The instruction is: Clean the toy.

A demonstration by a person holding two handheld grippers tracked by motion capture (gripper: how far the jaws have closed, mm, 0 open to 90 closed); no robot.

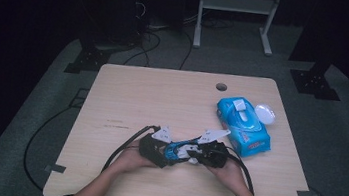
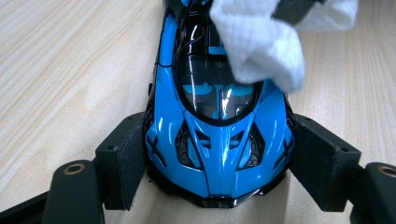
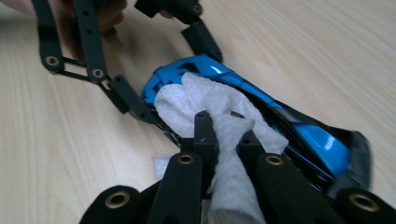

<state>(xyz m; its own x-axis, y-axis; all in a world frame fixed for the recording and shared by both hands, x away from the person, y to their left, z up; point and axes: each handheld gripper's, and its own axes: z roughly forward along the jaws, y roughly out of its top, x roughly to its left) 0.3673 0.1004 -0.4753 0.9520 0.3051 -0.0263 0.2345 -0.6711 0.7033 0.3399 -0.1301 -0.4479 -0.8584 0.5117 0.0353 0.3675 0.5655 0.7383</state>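
A glossy blue and black toy car (image 2: 219,154) lies on the wooden table (image 1: 137,98) near its front edge. My left gripper (image 2: 219,163) is shut on the car's nose, one pad (image 2: 123,158) pressed on each flank. My right gripper (image 3: 226,128) is shut on a folded white wipe (image 3: 210,100), which rests on the car's roof and windscreen. In the high view the two grippers face each other, left gripper (image 1: 164,153) and right gripper (image 1: 194,156), with the car (image 1: 176,150) between them. The wipe hides much of the car's cabin.
A blue pack of wipes (image 1: 243,125) lies to the right of the hands, with a round white lid (image 1: 265,112) beside it. A cable hole (image 1: 221,87) sits near the table's far edge. Black cables trail from both grippers toward the front edge.
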